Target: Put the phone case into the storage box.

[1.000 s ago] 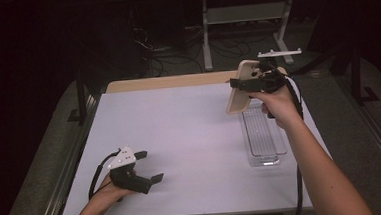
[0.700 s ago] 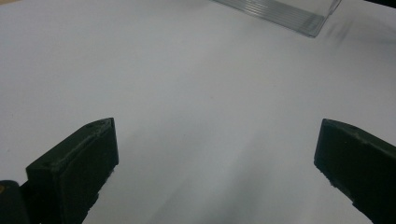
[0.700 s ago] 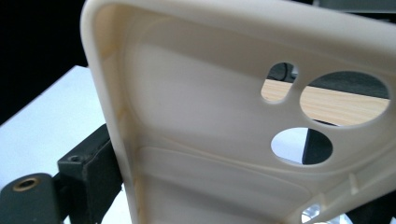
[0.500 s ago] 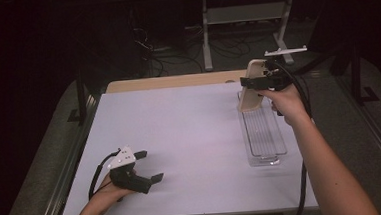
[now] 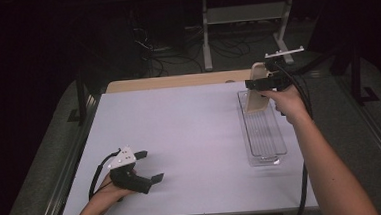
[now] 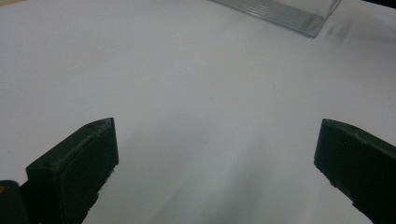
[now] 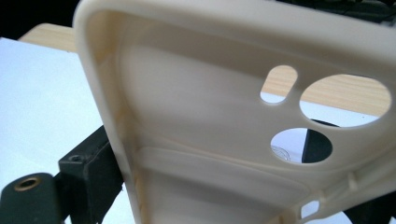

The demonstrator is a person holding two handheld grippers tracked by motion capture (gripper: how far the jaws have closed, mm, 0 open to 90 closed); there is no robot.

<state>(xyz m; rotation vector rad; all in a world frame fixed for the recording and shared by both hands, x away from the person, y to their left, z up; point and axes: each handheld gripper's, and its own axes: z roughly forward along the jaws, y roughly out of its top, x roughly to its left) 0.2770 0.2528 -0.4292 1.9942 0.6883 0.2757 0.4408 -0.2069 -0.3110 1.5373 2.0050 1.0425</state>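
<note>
Cream silicone phone case (image 5: 255,91) with round camera cut-outs, held upright over far end of clear ribbed plastic tray (image 5: 263,133), right side of white counter (image 5: 195,137). Right gripper (image 5: 262,83): jaws clamped on case edge. Left gripper (image 5: 149,166): near-left of counter, jaws spread wide, nothing between them. Tray well apart from left gripper

1. Your table (image 5: 195,132) is covered by a white sheet; a bare wooden strip (image 5: 172,81) shows along its far edge.
2. A clear plastic tray (image 5: 263,133) lies on the sheet at your right, its long side running away from you.
</note>
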